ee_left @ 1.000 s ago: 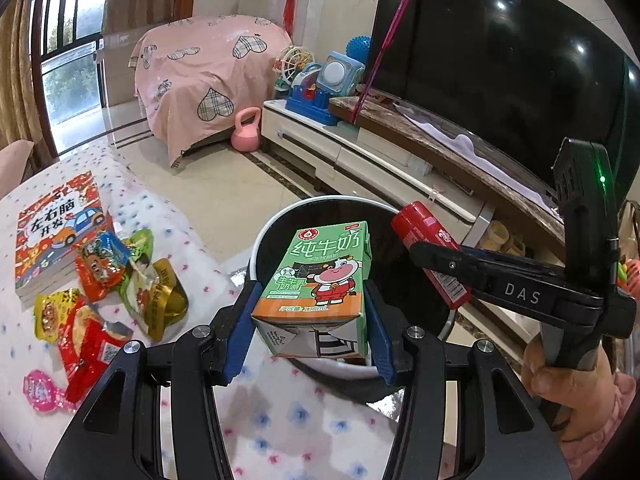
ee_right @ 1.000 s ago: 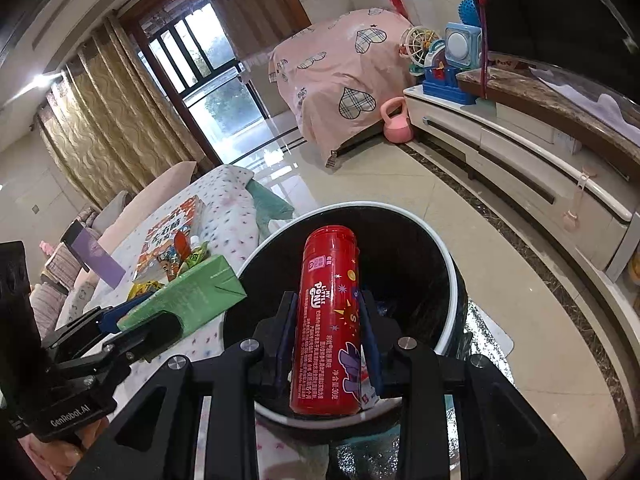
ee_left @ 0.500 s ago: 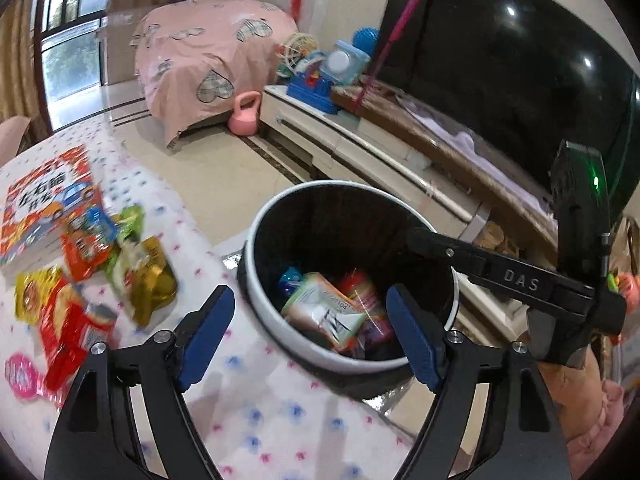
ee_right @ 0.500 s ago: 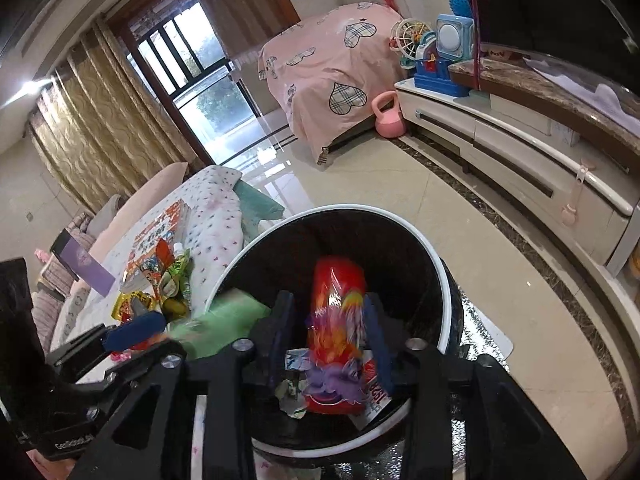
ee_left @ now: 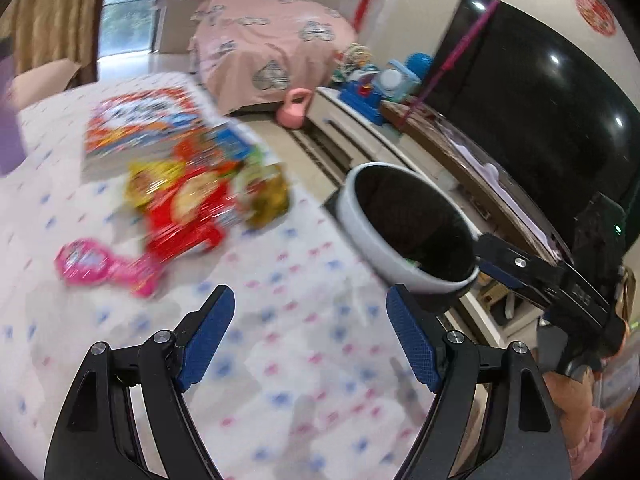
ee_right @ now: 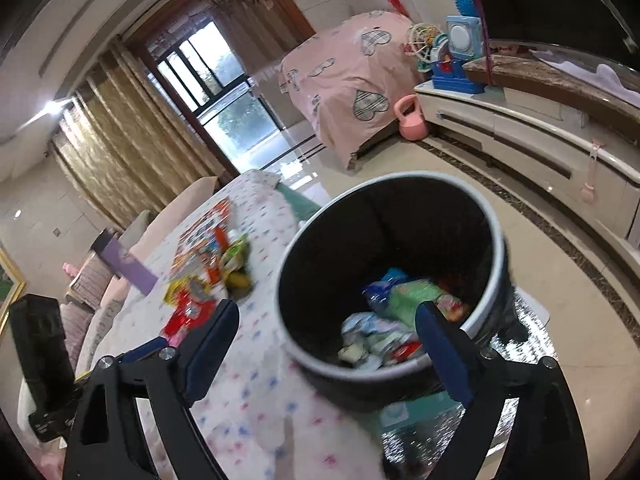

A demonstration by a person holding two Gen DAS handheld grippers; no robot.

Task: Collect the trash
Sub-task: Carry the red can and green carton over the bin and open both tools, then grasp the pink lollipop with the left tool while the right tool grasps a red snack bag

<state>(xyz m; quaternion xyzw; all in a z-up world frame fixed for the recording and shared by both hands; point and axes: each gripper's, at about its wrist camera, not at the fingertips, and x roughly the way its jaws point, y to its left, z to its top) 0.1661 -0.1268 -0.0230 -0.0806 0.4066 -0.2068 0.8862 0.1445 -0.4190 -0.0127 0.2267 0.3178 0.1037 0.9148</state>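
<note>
Left gripper (ee_left: 308, 312): jaws released, nothing between; snack wrappers (ee_left: 192, 204) ahead-left on the surface (ee_left: 280, 360). Right gripper (ee_right: 326, 326): jaws just opened wide, empty, above the bin (ee_right: 496, 248) of trash.

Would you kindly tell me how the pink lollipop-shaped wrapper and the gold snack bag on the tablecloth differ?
The pink lollipop-shaped wrapper is flat, with a round head and a narrow tail; the gold snack bag is puffier and crumpled. The pink lollipop-shaped wrapper lies alone, apart from the pile, while the gold snack bag sits at the pile's edge, nearer the bin. Both lie outside the bin on the tablecloth.
</note>
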